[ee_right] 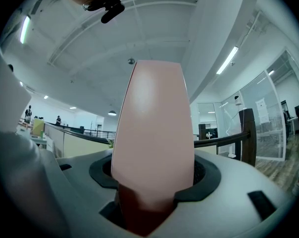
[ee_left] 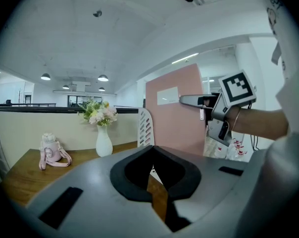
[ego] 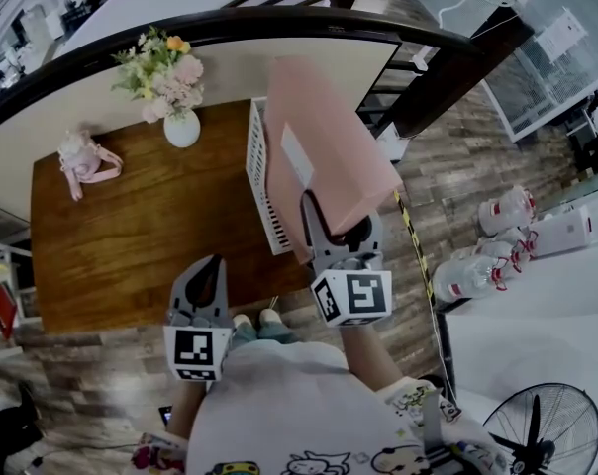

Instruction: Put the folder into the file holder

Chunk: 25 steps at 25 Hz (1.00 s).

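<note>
So, starting far left on the table [ego: 131, 236]: small pink bottle [ego: 86, 156] with a strap, then a white vase of flowers [ego: 180, 127], both parked well clear of the action. Nearer, left of centre, the left gripper [ego: 212, 265]: closed right up, nothing between the jaws, hovering at the near table edge, looks like just an idle spare for now. Moving right: white slatted file holder [ego: 259, 181] standing at the table's right edge, open side up, ready to take something from above. Right by it, the pink folder [ego: 329, 151], pinched at its near lower edge by the right gripper [ego: 337, 228], clamped tight on it. Held upright with a slight tilt, label facing left, presumably to slide edge-first down into a slot. Probably not in yet: lower edge close to the holder, can't tell whether touching.
</note>
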Tool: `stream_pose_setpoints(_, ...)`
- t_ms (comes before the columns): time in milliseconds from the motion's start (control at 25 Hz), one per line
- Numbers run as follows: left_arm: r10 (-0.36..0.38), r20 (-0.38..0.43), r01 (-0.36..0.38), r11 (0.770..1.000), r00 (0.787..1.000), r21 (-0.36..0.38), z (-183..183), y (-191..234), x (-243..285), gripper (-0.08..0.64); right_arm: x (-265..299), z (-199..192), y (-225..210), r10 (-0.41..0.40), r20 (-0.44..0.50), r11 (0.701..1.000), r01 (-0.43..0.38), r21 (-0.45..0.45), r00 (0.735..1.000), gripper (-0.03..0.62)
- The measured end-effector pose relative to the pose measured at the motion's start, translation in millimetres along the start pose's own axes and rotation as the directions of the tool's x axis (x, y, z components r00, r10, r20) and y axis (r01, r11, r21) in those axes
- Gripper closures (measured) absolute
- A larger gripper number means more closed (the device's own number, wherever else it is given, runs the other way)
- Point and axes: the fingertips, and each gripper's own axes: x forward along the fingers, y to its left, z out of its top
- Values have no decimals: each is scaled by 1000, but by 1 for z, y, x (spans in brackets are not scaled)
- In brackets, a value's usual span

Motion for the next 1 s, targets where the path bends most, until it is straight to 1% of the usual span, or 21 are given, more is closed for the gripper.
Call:
stream_pose_setpoints(80,3,-7,-3,1000,1000,-7,-1,1,1,554,5,-2,0,-2,-1,1000,2,-2,1000,323)
stream_pose_setpoints(240,4,-15,-4,1000,1000,7,-2,5,3,555,13,-7,0,-4,3,1000,4,-5,1000,324)
stream_pose_setpoints(600,10,-43,-10,1000,999,-12,-11,12,6,555,27,-14,1,-14,1,1000,14,-3,1000,322)
stream_pose_setpoints(880,17,-49,-18,1000,999,-19,-12,20,6,555,23,-11,1,-55,65,998,54,18,996,324)
stream_pose_setpoints(1000,20,-54,-21,999,998,-31,-13,22,6,555,23,-10,3,-59,91,998,58,12,994,324)
